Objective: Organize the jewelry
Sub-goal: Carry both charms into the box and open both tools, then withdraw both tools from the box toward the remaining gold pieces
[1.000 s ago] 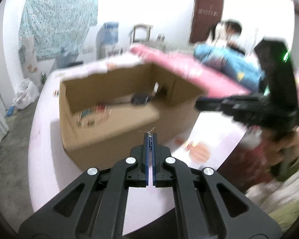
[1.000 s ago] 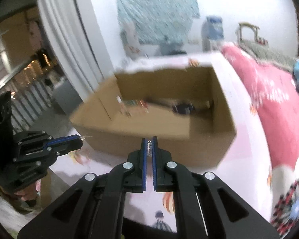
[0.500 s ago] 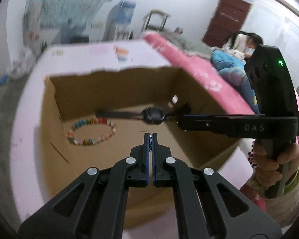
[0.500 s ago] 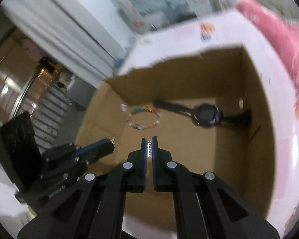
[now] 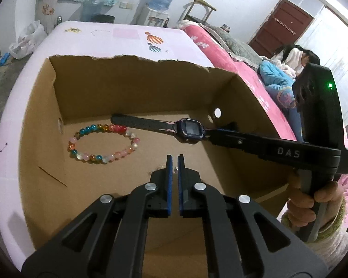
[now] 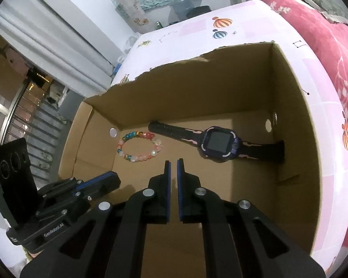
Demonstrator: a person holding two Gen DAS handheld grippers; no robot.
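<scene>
The bracelet [image 5: 102, 143] and watch [image 5: 190, 133] already lie in the box [image 5: 139, 88], just ahead of both sets of fingers. The left gripper [image 5: 173, 159] has just been opening, with nothing visible between its fingers. The right gripper [image 6: 173, 164] is clenched, apparently empty. This drop looks finished; I can't tell whether more jewelry remains.

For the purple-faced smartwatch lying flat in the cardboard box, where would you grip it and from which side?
Grip the black strap of the purple-faced smartwatch partway between the face and the bead bracelet, coming from above with the pads across the strap's width. The watch lies flat and stretched out on the cardboard box floor; the strap is narrow, the face is wider.
</scene>
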